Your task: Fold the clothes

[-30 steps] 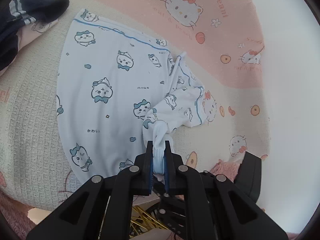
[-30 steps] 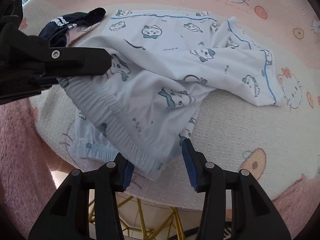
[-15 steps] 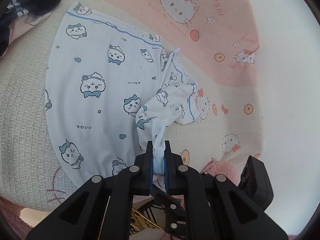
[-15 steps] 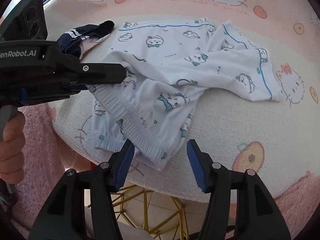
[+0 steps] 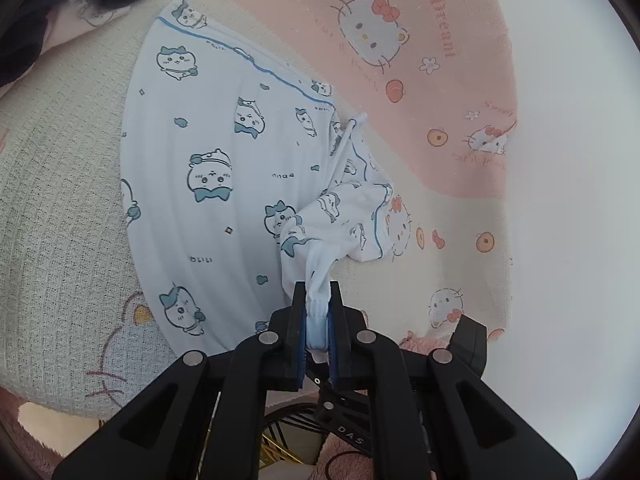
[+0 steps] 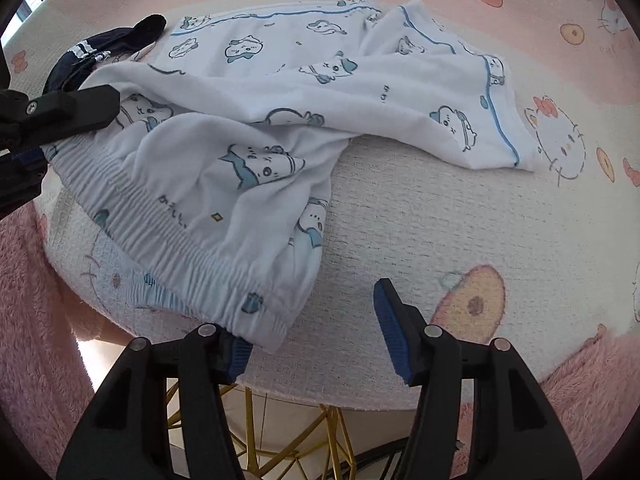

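Note:
White shorts (image 5: 224, 160) printed with blue cartoon animals lie spread on the blanket. My left gripper (image 5: 316, 292) is shut on a bunched bit of their elastic waistband, near the table's front edge. In the right wrist view the shorts (image 6: 260, 120) lie rumpled, and the waistband runs from the left gripper (image 6: 72, 112) down to a corner by my right gripper (image 6: 312, 320). The right gripper stands open low over the table's edge. The waistband corner drapes over its left fingertip, and the right fingertip (image 6: 386, 300) is bare over the blanket.
A pink and cream cat-print blanket (image 6: 440, 220) covers the table. A dark navy garment (image 6: 112, 44) lies at the far left beyond the shorts. Gold wire table legs (image 6: 280, 420) show below the front edge. Fuzzy pink cloth (image 6: 28, 320) hangs at the left.
The right gripper's jaws have spread wider and it has come in close to the waistband corner. The left gripper keeps its hold on the waistband and has barely moved.

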Action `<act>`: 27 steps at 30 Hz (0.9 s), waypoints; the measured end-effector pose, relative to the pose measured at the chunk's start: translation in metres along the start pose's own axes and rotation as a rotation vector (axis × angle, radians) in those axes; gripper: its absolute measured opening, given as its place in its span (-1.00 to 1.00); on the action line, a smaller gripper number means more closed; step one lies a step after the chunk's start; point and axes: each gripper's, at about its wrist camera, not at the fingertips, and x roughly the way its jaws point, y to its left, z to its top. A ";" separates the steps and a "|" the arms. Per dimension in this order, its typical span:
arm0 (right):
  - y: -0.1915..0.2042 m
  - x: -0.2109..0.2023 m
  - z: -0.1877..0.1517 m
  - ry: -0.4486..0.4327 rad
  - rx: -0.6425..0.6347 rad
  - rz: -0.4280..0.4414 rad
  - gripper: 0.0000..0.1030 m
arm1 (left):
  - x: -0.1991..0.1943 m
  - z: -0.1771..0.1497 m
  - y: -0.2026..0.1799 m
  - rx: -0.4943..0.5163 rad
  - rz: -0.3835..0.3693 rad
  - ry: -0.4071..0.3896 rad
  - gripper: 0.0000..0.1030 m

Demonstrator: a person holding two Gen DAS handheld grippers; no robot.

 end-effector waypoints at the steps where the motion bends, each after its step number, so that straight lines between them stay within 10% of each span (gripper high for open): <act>1: -0.003 -0.002 -0.002 0.004 0.012 0.006 0.09 | 0.000 -0.001 0.001 0.007 0.018 0.006 -0.83; 12: 0.009 -0.037 -0.009 0.030 -0.189 0.270 0.09 | -0.001 -0.029 0.026 0.017 0.184 0.084 -0.84; 19: -0.007 -0.040 0.014 -0.054 -0.035 0.223 0.09 | 0.019 -0.038 0.027 0.051 0.224 0.139 -0.84; 22: -0.002 -0.004 0.010 0.062 -0.089 0.114 0.09 | 0.032 -0.042 0.030 0.088 0.287 0.167 -0.83; 27: -0.021 -0.001 -0.001 0.045 -0.021 0.171 0.10 | 0.032 -0.047 0.026 0.128 0.313 0.192 -0.73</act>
